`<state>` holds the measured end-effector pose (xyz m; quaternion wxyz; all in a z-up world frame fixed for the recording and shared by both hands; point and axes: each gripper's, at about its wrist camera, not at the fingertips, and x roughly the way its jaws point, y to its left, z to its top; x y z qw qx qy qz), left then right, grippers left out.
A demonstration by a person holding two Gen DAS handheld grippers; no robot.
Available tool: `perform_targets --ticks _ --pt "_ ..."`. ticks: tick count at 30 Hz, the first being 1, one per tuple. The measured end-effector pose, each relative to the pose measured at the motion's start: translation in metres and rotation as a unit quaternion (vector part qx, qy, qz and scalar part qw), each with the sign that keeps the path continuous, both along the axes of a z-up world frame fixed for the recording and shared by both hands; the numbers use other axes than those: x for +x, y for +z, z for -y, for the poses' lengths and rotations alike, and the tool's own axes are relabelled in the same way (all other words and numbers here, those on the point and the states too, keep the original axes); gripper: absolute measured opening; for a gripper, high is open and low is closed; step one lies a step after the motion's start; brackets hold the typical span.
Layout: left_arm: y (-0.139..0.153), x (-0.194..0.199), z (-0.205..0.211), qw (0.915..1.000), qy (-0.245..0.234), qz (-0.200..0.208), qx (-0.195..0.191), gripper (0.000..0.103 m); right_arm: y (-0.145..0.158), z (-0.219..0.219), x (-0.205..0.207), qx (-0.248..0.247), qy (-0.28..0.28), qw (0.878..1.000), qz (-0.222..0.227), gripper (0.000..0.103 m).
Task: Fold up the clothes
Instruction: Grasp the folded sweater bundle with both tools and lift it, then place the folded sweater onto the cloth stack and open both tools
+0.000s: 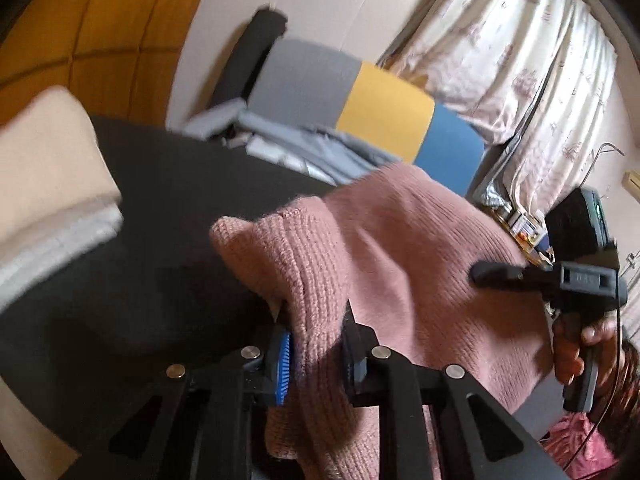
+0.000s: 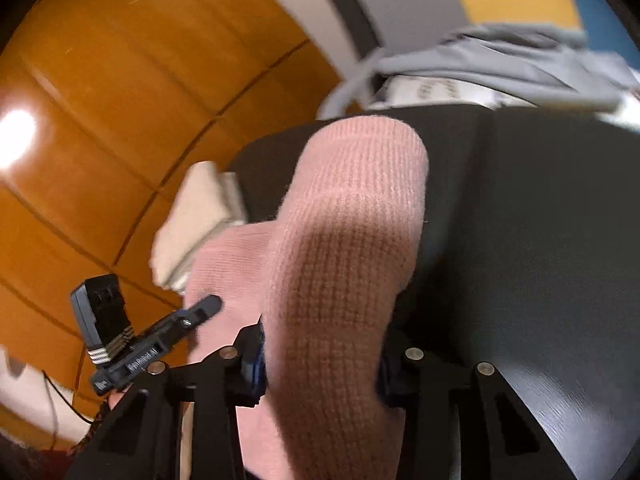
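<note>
We work over a black table (image 1: 160, 208) with a matte top; a folded cream cloth (image 1: 48, 168) lies at its left edge, partly overhanging; beyond the table we see an orange wood floor (image 2: 120, 100), a pale wall (image 1: 320, 8), a cushion in grey, yellow and blue (image 1: 384, 112) with crumpled grey fabric (image 1: 304, 148) in front of it, and a patterned curtain (image 1: 520, 60) at the right.

The pink knitted sweater (image 1: 400, 248) is raised off the table between both grippers; the left gripper (image 1: 316, 352) pinches a bunched fold of it between its blue-padded fingers (image 1: 282, 364); the right gripper (image 2: 320, 364) clamps a thick roll of the same knit, which fills the gap between its fingers.

Both views are blurred; the sweater's lower part runs out of view at the bottom edge, so we cannot tell its full shape; the knit covers the right gripper's fingertips; the hand (image 1: 580, 344) holding that gripper is cut off at the left-wrist view's edge.
</note>
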<state>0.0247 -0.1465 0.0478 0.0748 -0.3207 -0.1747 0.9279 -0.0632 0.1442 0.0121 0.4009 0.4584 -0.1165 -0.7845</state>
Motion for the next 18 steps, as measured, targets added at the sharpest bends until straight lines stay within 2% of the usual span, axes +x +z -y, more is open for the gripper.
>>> perform_targets --ticks 6,12,15,18 --pt "0.066 0.013 0.079 0.9956 0.069 -0.062 -0.014 0.019 0.072 0.104 -0.013 -0.012 0.093 0.993 -0.068 0.041" --pt "0.129 0.018 0.195 0.9782 0.177 -0.099 -0.045 0.019 0.124 0.226 -0.057 -0.071 0.153 0.982 -0.081 0.041" --pt "0.137 0.014 0.254 0.9663 0.234 -0.087 -0.064 0.02 0.129 0.291 -0.086 -0.111 0.171 0.977 -0.066 0.041" --pt "0.116 0.002 0.305 0.9552 0.283 -0.045 -0.075 0.025 0.108 0.351 -0.114 -0.133 0.185 0.973 -0.026 0.042"
